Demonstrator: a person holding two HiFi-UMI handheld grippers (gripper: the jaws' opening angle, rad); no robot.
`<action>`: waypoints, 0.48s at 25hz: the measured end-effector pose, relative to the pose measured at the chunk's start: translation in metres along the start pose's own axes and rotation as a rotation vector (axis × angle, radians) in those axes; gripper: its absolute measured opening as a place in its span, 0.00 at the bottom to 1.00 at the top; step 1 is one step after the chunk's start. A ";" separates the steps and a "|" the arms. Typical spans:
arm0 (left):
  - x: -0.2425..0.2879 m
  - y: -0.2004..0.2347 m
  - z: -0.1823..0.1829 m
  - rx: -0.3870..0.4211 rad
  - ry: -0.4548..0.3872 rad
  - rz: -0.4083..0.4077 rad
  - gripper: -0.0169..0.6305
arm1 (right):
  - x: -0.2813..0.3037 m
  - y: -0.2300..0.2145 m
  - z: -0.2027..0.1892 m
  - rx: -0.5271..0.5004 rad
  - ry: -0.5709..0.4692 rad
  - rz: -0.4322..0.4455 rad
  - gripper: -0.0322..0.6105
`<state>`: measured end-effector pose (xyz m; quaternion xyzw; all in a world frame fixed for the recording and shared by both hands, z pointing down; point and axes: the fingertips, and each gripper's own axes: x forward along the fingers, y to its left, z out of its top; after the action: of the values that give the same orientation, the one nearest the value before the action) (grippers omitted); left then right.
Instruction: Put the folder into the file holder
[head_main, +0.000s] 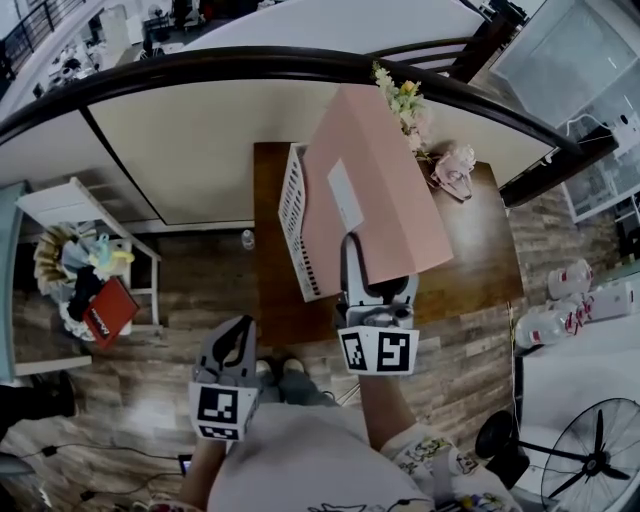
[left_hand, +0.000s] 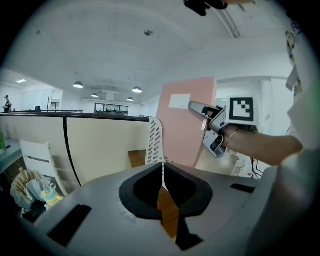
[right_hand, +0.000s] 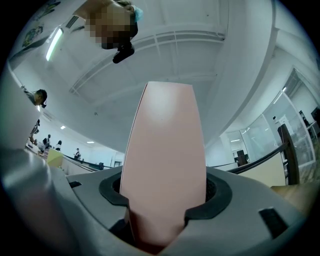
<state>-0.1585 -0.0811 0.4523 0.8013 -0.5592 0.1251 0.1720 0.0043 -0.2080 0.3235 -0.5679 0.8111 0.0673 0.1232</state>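
The file holder (head_main: 293, 215) stands on the tabletop (head_main: 475, 265). The folder (head_main: 375, 190) is just right of it, perhaps touching, with flowers (head_main: 405, 100) behind.

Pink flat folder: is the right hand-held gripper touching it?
Touching. The right gripper view shows the flat pink folder pinched between the jaws of the right hand-held gripper, which press on both its faces.

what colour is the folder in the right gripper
The folder is pale pink; head view shows it best.

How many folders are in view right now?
1. The pink folder is clamped in the right gripper, held up beside the white file holder on the table. Others may be hidden.
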 end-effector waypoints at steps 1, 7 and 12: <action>0.001 0.001 -0.001 0.004 0.004 -0.001 0.05 | 0.000 0.000 -0.004 0.002 0.003 -0.003 0.47; 0.006 0.005 -0.007 0.005 0.033 -0.011 0.05 | 0.001 0.002 -0.025 -0.008 0.038 0.004 0.47; 0.012 0.010 -0.005 0.010 0.038 -0.013 0.05 | 0.003 0.002 -0.039 -0.008 0.066 0.004 0.47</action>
<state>-0.1635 -0.0919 0.4632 0.8032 -0.5501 0.1421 0.1792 -0.0030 -0.2199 0.3604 -0.5686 0.8156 0.0521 0.0940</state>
